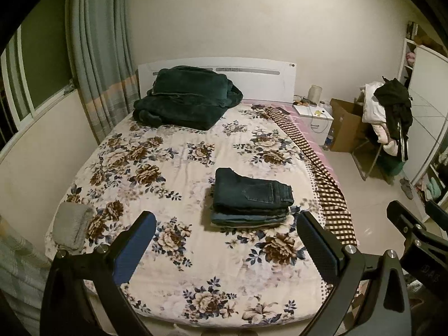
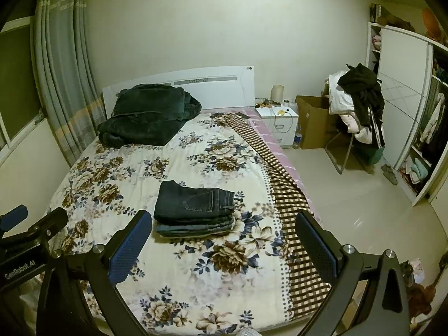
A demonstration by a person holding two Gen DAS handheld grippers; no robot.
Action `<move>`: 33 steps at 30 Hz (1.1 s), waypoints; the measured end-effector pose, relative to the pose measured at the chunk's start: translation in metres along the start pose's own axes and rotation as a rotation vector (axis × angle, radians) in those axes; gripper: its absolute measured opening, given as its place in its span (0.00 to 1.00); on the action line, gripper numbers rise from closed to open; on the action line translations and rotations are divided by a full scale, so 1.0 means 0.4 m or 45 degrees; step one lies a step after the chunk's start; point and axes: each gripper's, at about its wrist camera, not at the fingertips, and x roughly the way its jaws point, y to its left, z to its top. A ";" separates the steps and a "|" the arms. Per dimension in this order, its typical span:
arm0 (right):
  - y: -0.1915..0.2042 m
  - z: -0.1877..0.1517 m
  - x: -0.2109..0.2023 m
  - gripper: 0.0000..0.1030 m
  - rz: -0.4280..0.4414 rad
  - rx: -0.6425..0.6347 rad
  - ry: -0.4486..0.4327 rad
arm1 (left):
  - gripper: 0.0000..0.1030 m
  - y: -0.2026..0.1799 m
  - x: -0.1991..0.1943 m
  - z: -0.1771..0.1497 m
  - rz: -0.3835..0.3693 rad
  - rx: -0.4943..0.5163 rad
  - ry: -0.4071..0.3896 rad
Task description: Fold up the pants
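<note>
From the left wrist camera, a big bed [image 1: 173, 156] with a flowery sheet fills the room, with a white headboard at its far edge. A dark green blanket [image 1: 187, 98] is piled at the far left corner of the bed. A stack of folded pants [image 1: 252, 196] sits near the right edge of the bed, closer to the foot. A small grey cloth [image 1: 71, 224] lies at the near left corner. A curtain [image 1: 98, 56] hangs on the left, and a chair full of clothes [image 1: 389, 114] stands on the floor to the right. The left gripper [image 1: 226, 247] is spread wide over the foot of the bed, with nothing in it and touching nothing. From the right wrist camera, the same bed [image 2: 140, 168] shows, with the folded pants [image 2: 194, 208] just ahead. A white nightstand [image 2: 280, 123] stands by the far right corner. The right gripper [image 2: 224, 247] is also wide apart and holds nothing.
</note>
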 end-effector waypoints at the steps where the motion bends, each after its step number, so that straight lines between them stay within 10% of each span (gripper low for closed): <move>1: 0.001 -0.001 -0.001 1.00 -0.002 0.002 0.000 | 0.99 0.000 0.001 0.000 0.001 0.000 0.001; 33: 0.002 -0.028 0.034 1.00 0.031 -0.013 0.024 | 0.99 0.010 0.006 0.002 0.003 0.000 0.002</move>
